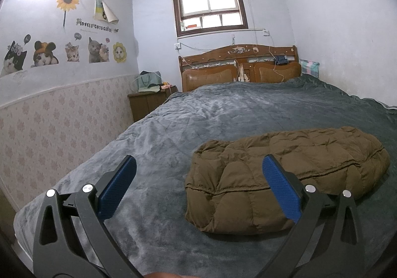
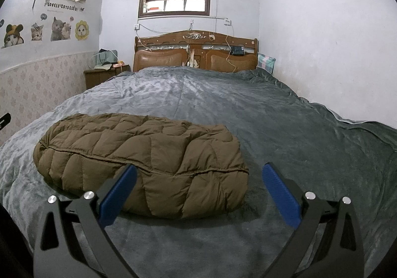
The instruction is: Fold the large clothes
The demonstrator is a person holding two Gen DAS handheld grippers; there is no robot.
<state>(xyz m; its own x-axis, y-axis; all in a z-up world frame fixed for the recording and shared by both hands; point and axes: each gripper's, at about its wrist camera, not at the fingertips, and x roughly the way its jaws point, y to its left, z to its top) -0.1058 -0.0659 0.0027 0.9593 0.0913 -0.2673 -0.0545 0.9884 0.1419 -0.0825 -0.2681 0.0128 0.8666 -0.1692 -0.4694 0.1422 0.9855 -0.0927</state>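
Observation:
A brown quilted down jacket (image 1: 280, 168) lies folded into a thick oblong bundle on the grey bed cover (image 1: 198, 114). My left gripper (image 1: 198, 168) hovers open near the jacket's left end, with nothing between its blue pads (image 1: 281, 191). From the right wrist view the same jacket (image 2: 148, 156) sits ahead and to the left on the bed cover (image 2: 285, 129). My right gripper (image 2: 199, 173) stands open over the jacket's right end, holding nothing, its left pad (image 2: 119, 196) in front of the fabric.
A wooden headboard (image 2: 196, 54) with hanging cables closes the far end of the bed. A nightstand (image 1: 148, 104) with a bag stands at the back left. Walls run close on both sides. A folded pastel cloth (image 2: 266, 60) leans at the back right.

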